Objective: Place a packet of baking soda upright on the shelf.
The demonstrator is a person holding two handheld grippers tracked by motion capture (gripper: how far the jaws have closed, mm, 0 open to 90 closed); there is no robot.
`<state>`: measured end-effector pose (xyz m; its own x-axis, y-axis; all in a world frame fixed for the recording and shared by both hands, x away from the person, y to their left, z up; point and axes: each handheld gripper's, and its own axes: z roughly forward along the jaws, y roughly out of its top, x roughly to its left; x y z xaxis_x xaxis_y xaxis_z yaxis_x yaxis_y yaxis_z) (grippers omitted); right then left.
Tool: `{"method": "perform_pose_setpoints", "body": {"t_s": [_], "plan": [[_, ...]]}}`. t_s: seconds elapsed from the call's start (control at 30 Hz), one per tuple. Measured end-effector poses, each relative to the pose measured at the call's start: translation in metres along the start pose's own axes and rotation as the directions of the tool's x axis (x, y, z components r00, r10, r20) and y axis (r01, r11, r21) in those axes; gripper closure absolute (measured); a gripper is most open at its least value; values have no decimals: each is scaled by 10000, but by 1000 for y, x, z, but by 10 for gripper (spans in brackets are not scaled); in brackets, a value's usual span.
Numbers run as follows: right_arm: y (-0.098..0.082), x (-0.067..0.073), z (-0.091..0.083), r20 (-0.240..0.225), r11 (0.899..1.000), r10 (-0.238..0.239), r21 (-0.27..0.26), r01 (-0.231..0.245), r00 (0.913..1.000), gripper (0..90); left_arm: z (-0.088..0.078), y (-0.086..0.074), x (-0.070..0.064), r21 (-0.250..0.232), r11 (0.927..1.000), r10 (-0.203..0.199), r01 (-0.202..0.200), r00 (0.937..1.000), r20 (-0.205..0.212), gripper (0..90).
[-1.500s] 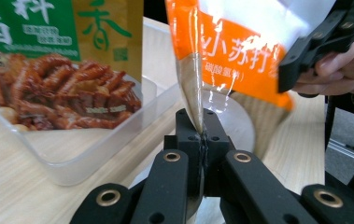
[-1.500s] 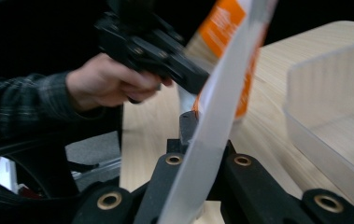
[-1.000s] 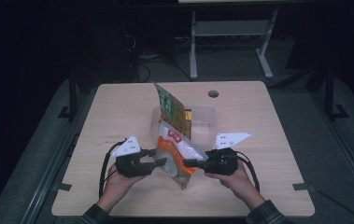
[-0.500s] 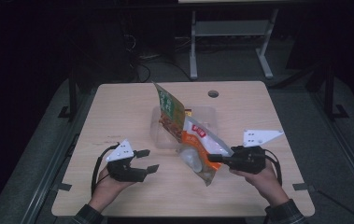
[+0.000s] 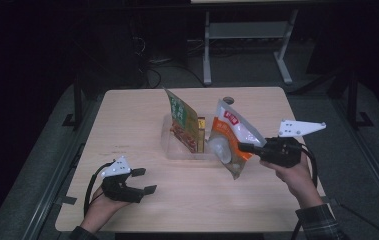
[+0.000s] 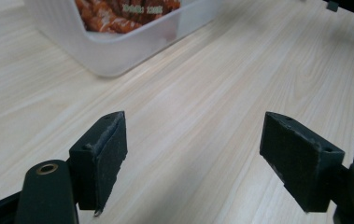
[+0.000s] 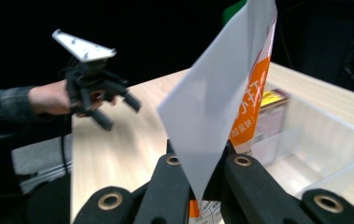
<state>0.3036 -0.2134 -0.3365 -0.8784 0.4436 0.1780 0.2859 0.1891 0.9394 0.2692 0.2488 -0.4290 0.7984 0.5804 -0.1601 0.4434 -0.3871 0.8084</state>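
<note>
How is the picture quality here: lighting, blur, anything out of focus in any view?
High view: lit table, room behind nearly black, orange-and-white bag slightly soft. Left gripper view: sharp, even light on wood, clear bin cut off at top. Right gripper view: the bag close and bright, left gripper motion-blurred, background black.

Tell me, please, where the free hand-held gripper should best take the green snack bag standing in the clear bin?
Probably the green snack bag by its flat top edge, from above: it stands upright, leaning, its top clear above the clear bin walls.

Orange-white pouch (image 5: pixel 232 137), green-red bag (image 5: pixel 182 122), clear bin (image 5: pixel 168 149), light-wood table (image 5: pixel 127 120).
</note>
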Motion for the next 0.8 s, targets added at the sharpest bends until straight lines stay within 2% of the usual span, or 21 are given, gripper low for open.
{"method": "perform_pose_setpoints", "body": {"t_s": [0.1,0.13,0.17,0.2,0.27,0.3,0.4,0.57,0.8], "plan": [[5,-7,1,226,10000,21,-76,-19,9997,900,-1,-2,2,35,10000,-21,21,10000,-43,220],[10,-14,3,478,9999,99,-146,-92,9988,900,-1,-3,3,98,10000,-7,8,10000,-45,219],[10,-14,3,478,9999,99,-146,-92,9988,900,-1,-3,3,98,10000,-7,8,10000,-45,218],[14,-22,7,687,9996,133,-250,-116,9976,900,1,-3,3,87,9999,-60,60,10000,-6,216],[15,-25,9,762,9996,152,-265,-132,9970,900,1,-3,3,130,9999,34,-34,10000,2,215],[18,-34,14,960,9993,275,-296,-248,9950,900,1,-3,3,131,9999,32,-32,10000,-4,213],[20,-41,20,1054,9989,383,-322,-351,9937,900,2,-4,4,188,9998,-3,3,10000,-9,211],[19,-63,42,1317,9976,688,-160,-673,9889,900,4,-4,5,267,9996,-33,33,10000,21,209],[12,-76,61,1554,9958,816,274,-869,9845,900,4,-5,4,267,9996,-66,64,10000,74,209]]}}
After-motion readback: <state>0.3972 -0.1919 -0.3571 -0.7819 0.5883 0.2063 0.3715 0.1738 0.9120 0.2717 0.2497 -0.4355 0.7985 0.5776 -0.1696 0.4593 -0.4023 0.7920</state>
